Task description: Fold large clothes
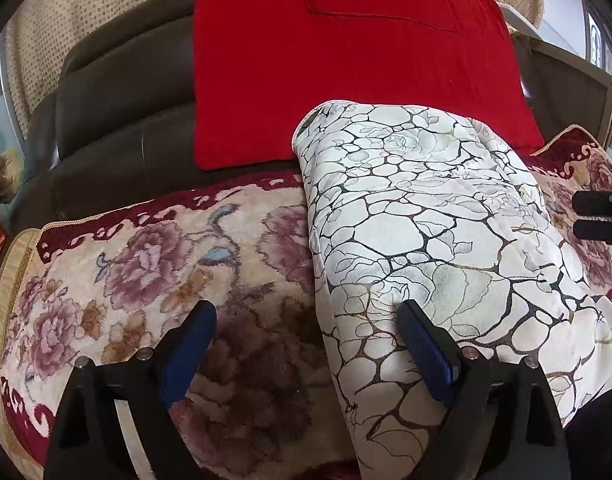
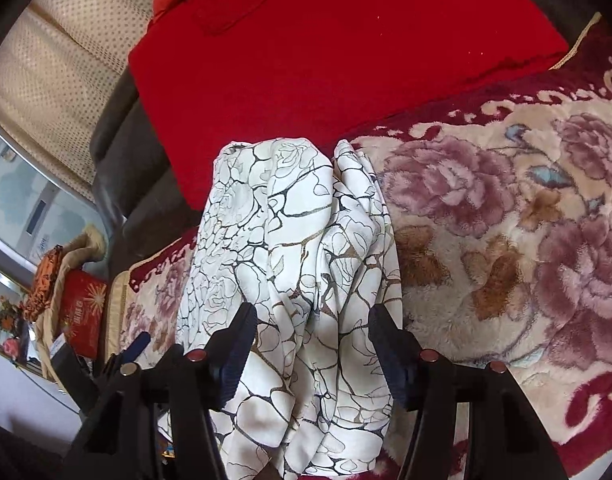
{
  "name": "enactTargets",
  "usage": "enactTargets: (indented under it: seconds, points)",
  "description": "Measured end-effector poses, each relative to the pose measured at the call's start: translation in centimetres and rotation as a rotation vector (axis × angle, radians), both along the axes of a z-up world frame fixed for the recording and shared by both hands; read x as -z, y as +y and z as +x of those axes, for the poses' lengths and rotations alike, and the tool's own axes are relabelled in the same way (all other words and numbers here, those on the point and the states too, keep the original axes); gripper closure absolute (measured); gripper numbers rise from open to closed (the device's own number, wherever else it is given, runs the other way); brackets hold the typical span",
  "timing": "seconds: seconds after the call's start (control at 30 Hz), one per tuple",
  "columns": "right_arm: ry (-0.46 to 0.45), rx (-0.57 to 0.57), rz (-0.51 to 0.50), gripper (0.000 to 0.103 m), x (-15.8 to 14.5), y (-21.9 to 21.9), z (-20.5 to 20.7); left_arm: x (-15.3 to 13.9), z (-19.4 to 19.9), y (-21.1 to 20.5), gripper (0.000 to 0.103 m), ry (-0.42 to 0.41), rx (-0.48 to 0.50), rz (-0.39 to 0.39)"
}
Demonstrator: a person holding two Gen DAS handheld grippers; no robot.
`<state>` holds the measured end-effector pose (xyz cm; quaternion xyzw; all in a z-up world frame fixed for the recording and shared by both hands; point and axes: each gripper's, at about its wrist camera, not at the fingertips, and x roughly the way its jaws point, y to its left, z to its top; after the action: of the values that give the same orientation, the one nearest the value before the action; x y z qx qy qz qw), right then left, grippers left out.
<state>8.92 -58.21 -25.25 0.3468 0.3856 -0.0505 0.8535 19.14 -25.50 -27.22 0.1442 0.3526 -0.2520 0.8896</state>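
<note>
A white cloth with a dark crackle and rose print [image 1: 426, 220] lies folded into a long thick strip across the sofa seat. My left gripper [image 1: 306, 312] stands wide open at the strip's near left edge, one blue pad over the cloth and the other over the blanket, pinching nothing. In the right wrist view the same cloth [image 2: 297, 220] runs away from me, bunched in soft ridges. My right gripper [image 2: 313, 316] hovers over its near end with the jaws partly apart, the cloth below and between them, not pinched. The right gripper's fingers [image 1: 602, 216] show at the left view's right edge.
A plush floral blanket [image 1: 145, 260] [image 2: 506, 220] covers the seat. A red cloth [image 1: 326, 72] [image 2: 326, 60] hangs over the dark leather backrest [image 1: 117, 120]. A dotted beige curtain [image 1: 85, 8] hangs behind. A red box [image 2: 81, 308] stands beside the sofa's end.
</note>
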Motion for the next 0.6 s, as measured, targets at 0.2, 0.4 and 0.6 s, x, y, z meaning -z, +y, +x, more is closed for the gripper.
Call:
enactTargets:
  seconds: [0.2, 0.4, 0.6]
  points:
    - [-0.034, -0.023, 0.050, 0.038, 0.1, -0.7, -0.2, -1.6, 1.5, 0.9, 0.011, 0.121, 0.023, -0.032]
    - [-0.056, -0.035, 0.090, 0.032, 0.4, -1.6, -0.2, -3.3, 4.1, 0.8, 0.011, 0.245, 0.049, -0.184]
    - [-0.031, -0.018, 0.126, 0.031, 2.1, -2.9, -0.1, -0.6, 4.9, -0.2, 0.011, 0.235, -0.005, -0.105]
